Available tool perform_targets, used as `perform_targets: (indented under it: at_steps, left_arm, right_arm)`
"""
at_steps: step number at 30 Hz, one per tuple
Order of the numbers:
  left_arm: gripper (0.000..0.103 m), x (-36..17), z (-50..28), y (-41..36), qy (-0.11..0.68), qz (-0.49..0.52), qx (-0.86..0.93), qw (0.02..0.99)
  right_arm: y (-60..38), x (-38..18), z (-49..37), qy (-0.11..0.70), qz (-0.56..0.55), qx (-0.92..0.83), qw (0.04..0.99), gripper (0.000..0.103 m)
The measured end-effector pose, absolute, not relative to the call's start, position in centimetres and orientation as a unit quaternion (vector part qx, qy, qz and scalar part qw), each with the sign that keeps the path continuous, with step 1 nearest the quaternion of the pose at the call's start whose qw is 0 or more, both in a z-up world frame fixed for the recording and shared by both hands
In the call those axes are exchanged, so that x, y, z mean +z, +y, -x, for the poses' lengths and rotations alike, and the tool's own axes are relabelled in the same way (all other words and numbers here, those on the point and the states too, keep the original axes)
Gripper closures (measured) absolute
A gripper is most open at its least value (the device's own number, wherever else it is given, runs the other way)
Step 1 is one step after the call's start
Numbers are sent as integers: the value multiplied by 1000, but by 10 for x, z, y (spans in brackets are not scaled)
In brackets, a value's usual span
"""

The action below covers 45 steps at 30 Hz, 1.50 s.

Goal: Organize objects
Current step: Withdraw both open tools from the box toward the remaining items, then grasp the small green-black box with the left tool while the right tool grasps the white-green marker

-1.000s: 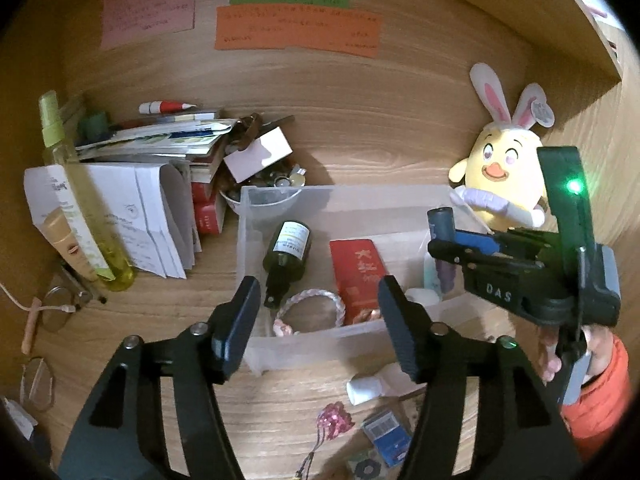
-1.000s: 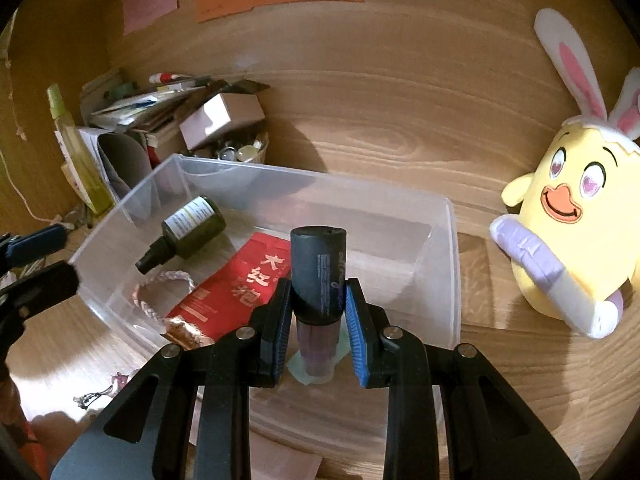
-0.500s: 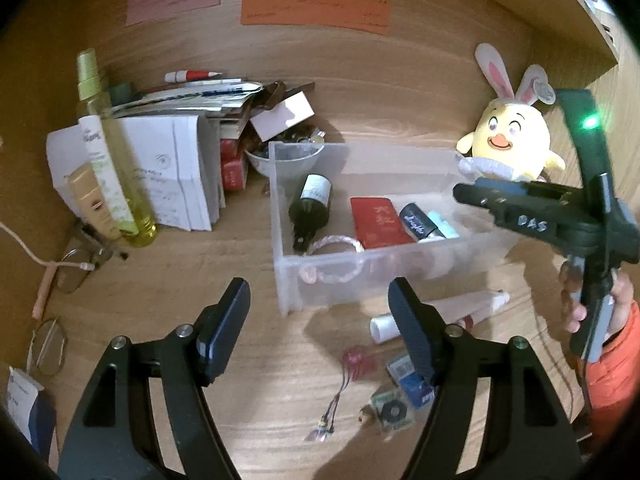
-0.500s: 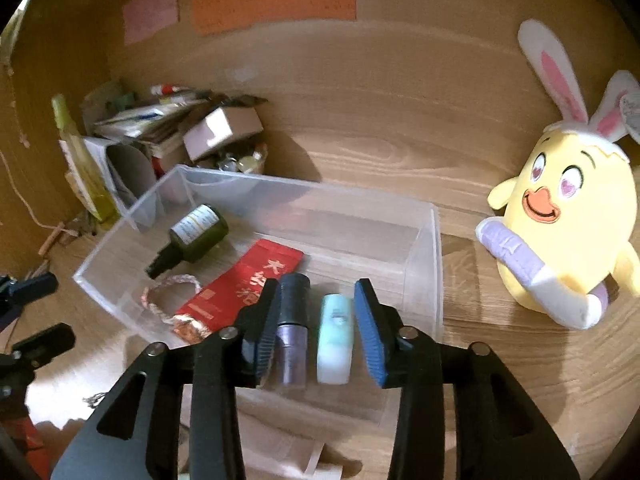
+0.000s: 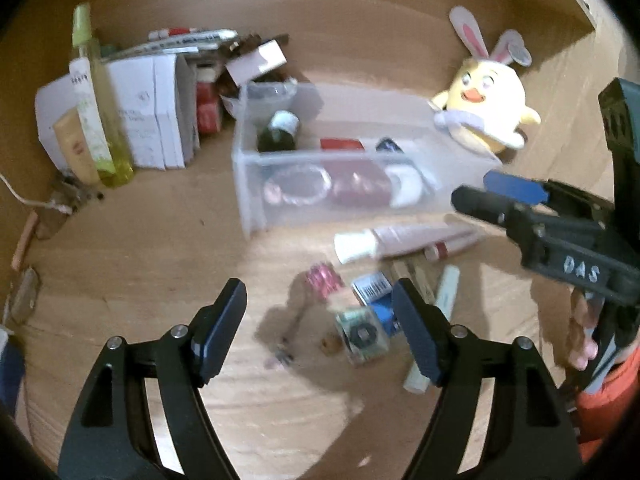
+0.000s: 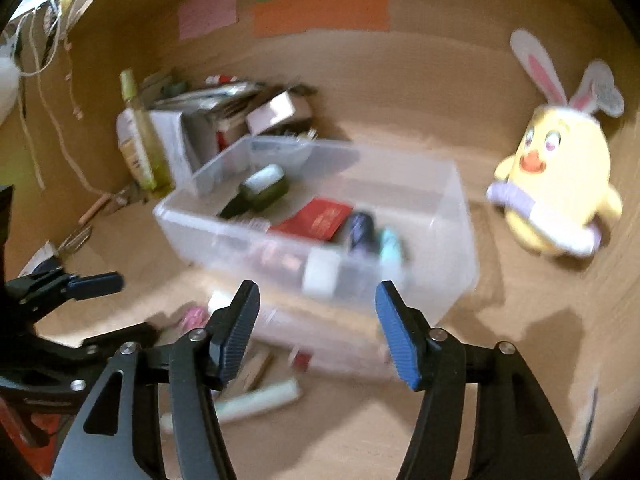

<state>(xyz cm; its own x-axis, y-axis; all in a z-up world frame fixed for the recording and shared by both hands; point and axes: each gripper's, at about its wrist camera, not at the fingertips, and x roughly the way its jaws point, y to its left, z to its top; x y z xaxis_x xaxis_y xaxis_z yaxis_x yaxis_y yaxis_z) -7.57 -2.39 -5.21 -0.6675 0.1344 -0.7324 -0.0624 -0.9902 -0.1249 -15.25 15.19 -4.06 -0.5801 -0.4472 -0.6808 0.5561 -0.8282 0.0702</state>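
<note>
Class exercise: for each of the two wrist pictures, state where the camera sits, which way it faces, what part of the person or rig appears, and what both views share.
Left wrist: on the left gripper, facing down-forward over desk clutter before the clear bin; the right gripper and fingers show.
Right wrist: on the right gripper, facing the clear bin; the left gripper shows.
Shared: bin, plush chick, green spray bottle.

Bin (image 5: 256, 200) behind the loose items on my desk (image 5: 160, 248)
A tube (image 5: 400, 238) lay before it; a plush chick (image 5: 486, 110) sat to its right.
</note>
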Motion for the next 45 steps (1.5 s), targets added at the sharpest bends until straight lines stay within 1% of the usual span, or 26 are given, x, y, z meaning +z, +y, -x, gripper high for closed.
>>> perform_targets:
  at_steps: [6,11,14,17,23,26,29,31,32,34,39,41,43,44,45]
  left_arm:
    - [28,-58,55,-23,-43,406,912,43]
    - [28,-58,43,-29,-32,402,915,32]
    - [29,-59,43,-32,-43,400,915,26]
    - [34,-60,47,-30,-58,400,914,41]
    - [41,-64,58,-12,-42,403,912,65]
    - [47,-68,66,-6,-37,410,908,76]
    - [50,-72,71,-2,-34,418,903,87]
    - [57,-75,74,-1,-35,425,900,93]
    - [61,-77,75,0,-36,429,897,96]
    - [62,-79,78,0,-33,433,896,95]
    - [66,-81,80,-2,-40,438,893,98]
    - [69,-81,81,-1,-40,438,892,99]
    - [76,-81,80,0,-33,435,895,95]
    - [78,-81,80,0,-27,434,896,91]
    - [78,-81,80,1,-25,433,897,90]
  right_arm:
    - [146,-69,133,56,-402,-865,295,46]
    - [137,-82,122,73,-415,-857,295,46]
    - [136,-87,119,74,-423,-855,291,46]
    - [135,-88,116,79,-424,-854,290,46]
    - [139,-94,110,95,-430,-851,286,48]
    - [146,-93,109,93,-431,-852,283,54]
    - [152,-92,110,95,-429,-854,279,62]
    - [155,-90,113,99,-425,-858,271,71]
    - [157,-89,115,100,-425,-859,269,74]
    - [159,-88,119,101,-423,-860,267,79]
    - [161,-88,122,98,-423,-860,267,81]
    - [159,-92,122,97,-428,-857,271,85]
    - [159,-93,120,101,-423,-860,268,89]
    - [159,-93,119,100,-423,-859,270,89]
    - [160,-93,119,97,-423,-859,271,89]
